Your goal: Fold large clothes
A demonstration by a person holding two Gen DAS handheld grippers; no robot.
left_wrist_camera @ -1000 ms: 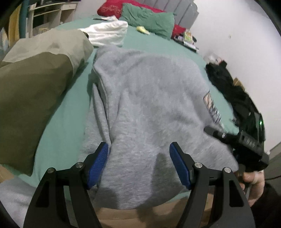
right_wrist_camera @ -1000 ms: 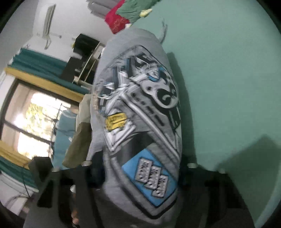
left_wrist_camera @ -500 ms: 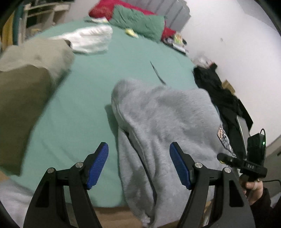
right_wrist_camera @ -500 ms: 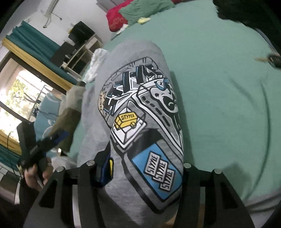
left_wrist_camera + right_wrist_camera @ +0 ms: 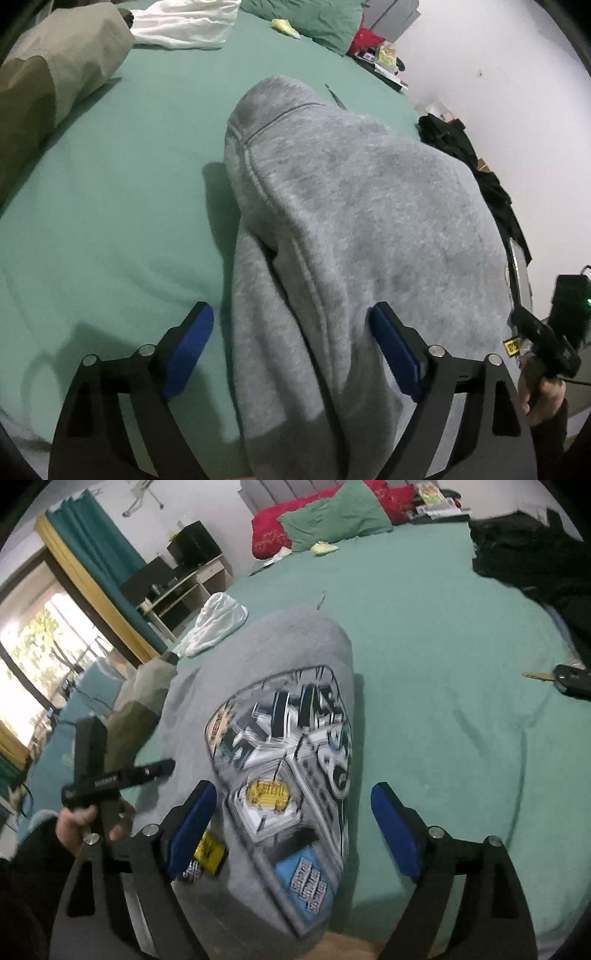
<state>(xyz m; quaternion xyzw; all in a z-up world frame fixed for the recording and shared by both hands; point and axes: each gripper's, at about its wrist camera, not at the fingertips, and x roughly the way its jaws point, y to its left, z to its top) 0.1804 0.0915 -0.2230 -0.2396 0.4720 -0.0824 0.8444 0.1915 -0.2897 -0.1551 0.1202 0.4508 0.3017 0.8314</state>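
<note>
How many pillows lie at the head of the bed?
2: a green pillow in front and a red pillow behind it, both near the grey headboard. More may be hidden behind them.

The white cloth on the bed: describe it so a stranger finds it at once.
Start at the green bed sheet and look past the grey sweatshirt toward the shelves. The white cloth lies crumpled near that edge, the only white thing there, beside an olive bundle.

The grey sweatshirt's (image 5: 354,229) near end is cut off by the bottom edge in both views. Its printed lettering (image 5: 291,768) is blurred (unreadable). The black garment (image 5: 524,554) is cropped at the right edge.
</note>
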